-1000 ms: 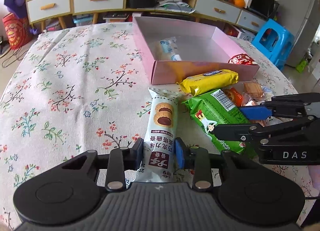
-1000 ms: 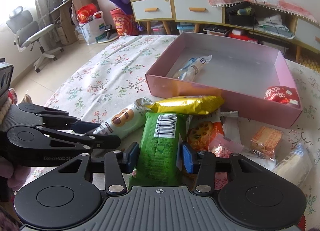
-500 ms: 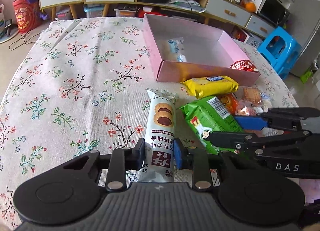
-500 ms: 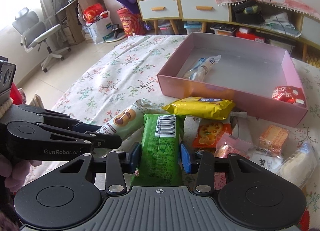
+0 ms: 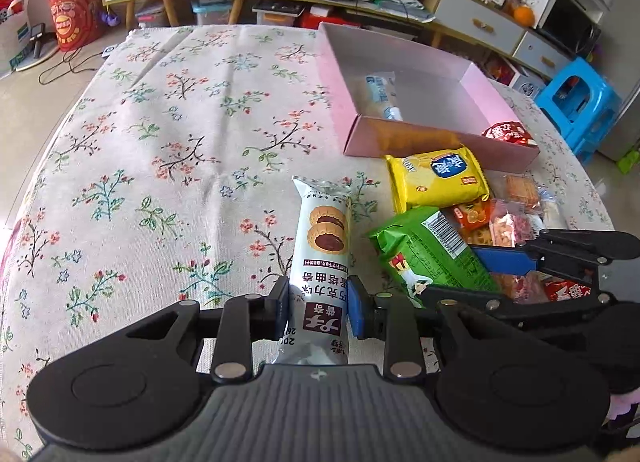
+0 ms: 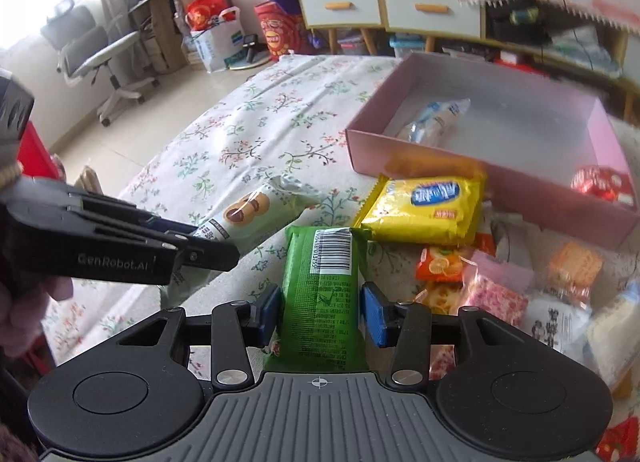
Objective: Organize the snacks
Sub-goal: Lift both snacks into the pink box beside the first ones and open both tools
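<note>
Progress looked early: box held only a pale pack and red one. Left tool gripped the cookie pack, right tool gripped the green pack, both just off the worktop. Pile left outside.

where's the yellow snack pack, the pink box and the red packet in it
yellow snack pack [image 6: 430, 203], right wrist view, on its blue label
pink box [image 6: 496, 191], right wrist view, on its near outer wall
red packet [image 6: 600, 181], right wrist view, on the wrapper's middle
</note>
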Demonstrator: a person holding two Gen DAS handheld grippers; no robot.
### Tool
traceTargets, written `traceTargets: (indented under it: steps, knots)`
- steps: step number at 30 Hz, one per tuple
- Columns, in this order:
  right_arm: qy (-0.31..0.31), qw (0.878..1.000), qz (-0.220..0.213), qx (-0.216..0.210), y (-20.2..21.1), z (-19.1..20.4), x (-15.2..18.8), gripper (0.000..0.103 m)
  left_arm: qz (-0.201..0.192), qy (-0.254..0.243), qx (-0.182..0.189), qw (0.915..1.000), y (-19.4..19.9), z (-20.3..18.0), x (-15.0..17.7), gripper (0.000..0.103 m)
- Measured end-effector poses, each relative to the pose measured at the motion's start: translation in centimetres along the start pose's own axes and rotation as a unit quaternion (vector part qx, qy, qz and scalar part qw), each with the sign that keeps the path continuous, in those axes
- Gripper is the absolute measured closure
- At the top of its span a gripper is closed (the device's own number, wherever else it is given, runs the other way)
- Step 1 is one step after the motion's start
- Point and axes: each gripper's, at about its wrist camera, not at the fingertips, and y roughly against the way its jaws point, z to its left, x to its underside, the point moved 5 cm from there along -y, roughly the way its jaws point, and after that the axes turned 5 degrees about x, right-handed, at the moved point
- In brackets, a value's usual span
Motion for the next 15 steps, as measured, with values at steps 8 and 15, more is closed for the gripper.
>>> traceTargets:
  steps: [8, 15]
  knots:
    - [0.025, 0.999, 0.013, 0.025, -0.8, 0.9, 0.5, 0.059, 0.000, 0.009, -0.003, 1.0000, 0.2, 0.5, 0.0, 0.076]
    - [-0.012, 1.000, 0.012, -0.023, 1.2, 1.2, -0.5, 0.059, -0.034, 0.012, -0.002, 0.9994, 1.9, 0.6, -1.3, 0.076]
